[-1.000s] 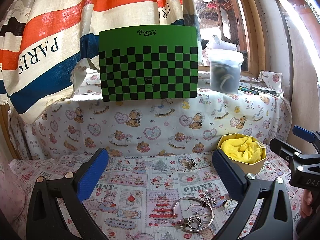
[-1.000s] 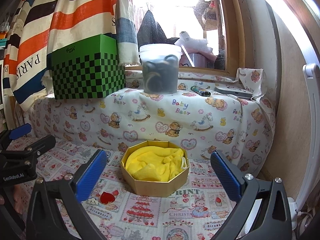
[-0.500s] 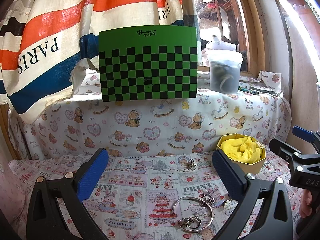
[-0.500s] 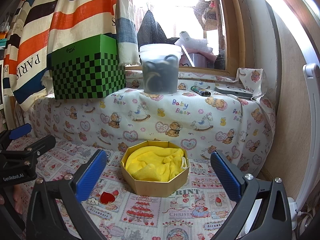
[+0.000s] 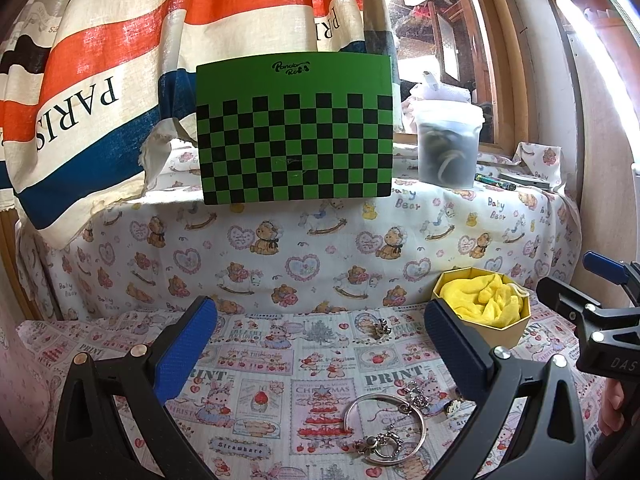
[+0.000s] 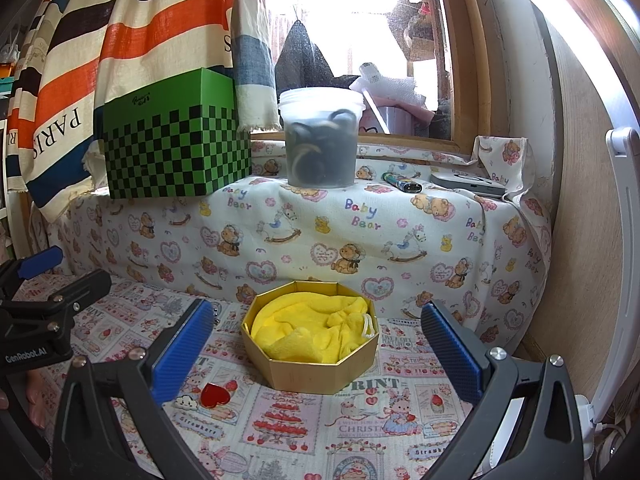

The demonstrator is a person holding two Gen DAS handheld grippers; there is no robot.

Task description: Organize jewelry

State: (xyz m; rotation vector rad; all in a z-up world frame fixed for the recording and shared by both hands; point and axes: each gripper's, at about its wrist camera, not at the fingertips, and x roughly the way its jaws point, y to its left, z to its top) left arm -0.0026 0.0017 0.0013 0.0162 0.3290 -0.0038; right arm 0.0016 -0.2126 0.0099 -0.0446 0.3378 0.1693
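Observation:
A gold octagonal box [image 6: 320, 372] lined with yellow cloth [image 6: 316, 328] sits on the printed tablecloth; it also shows at the right of the left wrist view [image 5: 504, 330]. A silver bangle with a charm [image 5: 384, 428] lies near the left gripper [image 5: 320, 356], which is open and empty above it. A small metal piece [image 5: 382, 327] lies farther back, and small charms [image 5: 418, 396] lie by the bangle. A red heart pin [image 6: 215, 394] and a white cloud pin [image 6: 185, 403] lie left of the box. The right gripper [image 6: 316, 356] is open and empty, facing the box.
A raised ledge draped in teddy-bear cloth carries a green checkered box [image 5: 294, 132], a lidded plastic tub [image 6: 322, 136], a lighter [image 6: 402, 184] and a flat grey device [image 6: 468, 184]. A striped curtain [image 5: 120, 80] hangs at the left. A wall [image 6: 580, 220] stands at the right.

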